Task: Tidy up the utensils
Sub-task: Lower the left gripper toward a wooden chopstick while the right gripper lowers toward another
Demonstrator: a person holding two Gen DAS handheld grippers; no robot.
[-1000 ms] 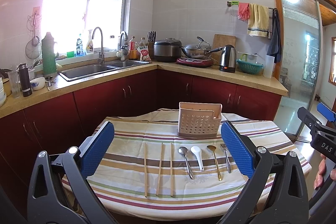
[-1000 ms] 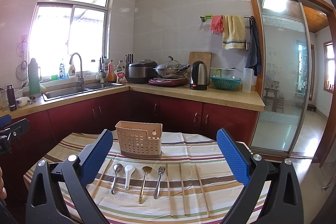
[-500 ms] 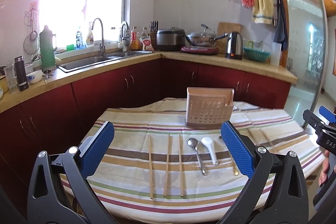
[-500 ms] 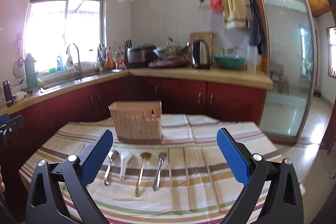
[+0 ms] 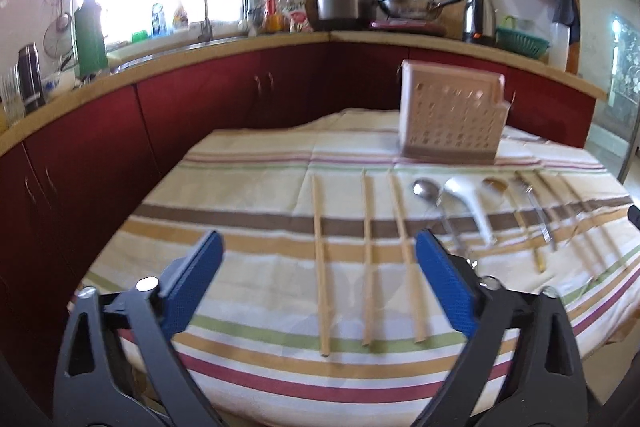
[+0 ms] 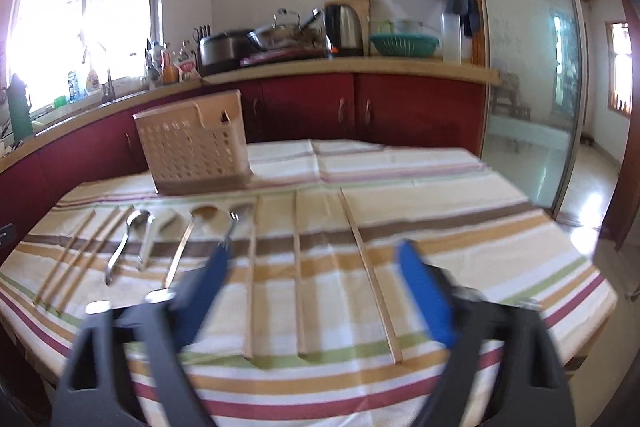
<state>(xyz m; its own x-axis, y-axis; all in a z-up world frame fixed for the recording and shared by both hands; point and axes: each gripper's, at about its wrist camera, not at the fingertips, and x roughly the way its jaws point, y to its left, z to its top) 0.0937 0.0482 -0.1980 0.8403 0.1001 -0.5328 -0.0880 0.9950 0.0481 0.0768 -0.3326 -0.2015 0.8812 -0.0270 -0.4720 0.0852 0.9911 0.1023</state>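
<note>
A beige perforated utensil holder (image 5: 450, 119) stands at the back of the striped tablecloth (image 5: 260, 227); it also shows in the right wrist view (image 6: 192, 151). Three wooden chopsticks (image 5: 366, 263) lie in front of my left gripper (image 5: 320, 287), which is open and empty above the table's near edge. Right of them lie a metal spoon (image 5: 436, 207), a white spoon (image 5: 472, 207), a gold spoon (image 5: 516, 215) and a fork (image 5: 538, 211). My right gripper (image 6: 316, 295) is open and empty over three more chopsticks (image 6: 298, 267). The spoons (image 6: 128, 239) and fork (image 6: 234, 223) lie to its left.
Red cabinets with a countertop (image 5: 360, 37) run behind the table, with a sink tap (image 5: 200, 7), pots and a kettle (image 5: 478, 15). A glass sliding door (image 6: 528, 67) stands at the right. The table drops off at its near and right edges.
Both grippers have moved forward and down toward the table, so the utensils look larger and closer. The left one now points at the left chopsticks, the right one at the right chopsticks.
</note>
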